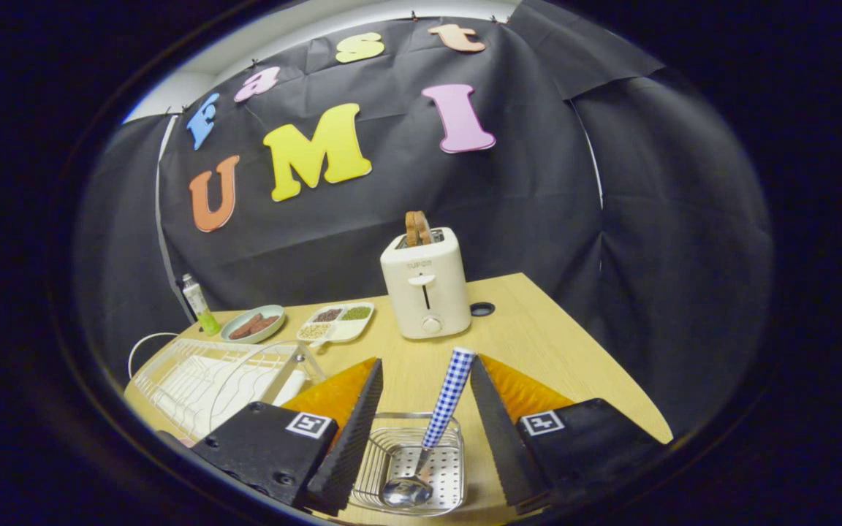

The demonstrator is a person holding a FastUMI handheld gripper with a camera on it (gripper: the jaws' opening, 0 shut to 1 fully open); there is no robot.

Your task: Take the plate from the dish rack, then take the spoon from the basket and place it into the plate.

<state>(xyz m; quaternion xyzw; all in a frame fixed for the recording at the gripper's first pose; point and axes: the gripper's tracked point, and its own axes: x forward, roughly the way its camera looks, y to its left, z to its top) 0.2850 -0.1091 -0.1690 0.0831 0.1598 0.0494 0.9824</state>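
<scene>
Tongs stand apart over the wire basket, gripping nothing. Between their 2 fingers leans the spoon, bowl down in the basket, checked handle pointing up toward the toaster. Just beside the basket sits the white dish rack with a clear plate standing on edge in it. Both rest on the wooden desk.

The toaster, standing at the far middle of the table, bears a small brand word on its front above the slot, too blurred to read for sure; the bottle's label at far left is illegible
</scene>
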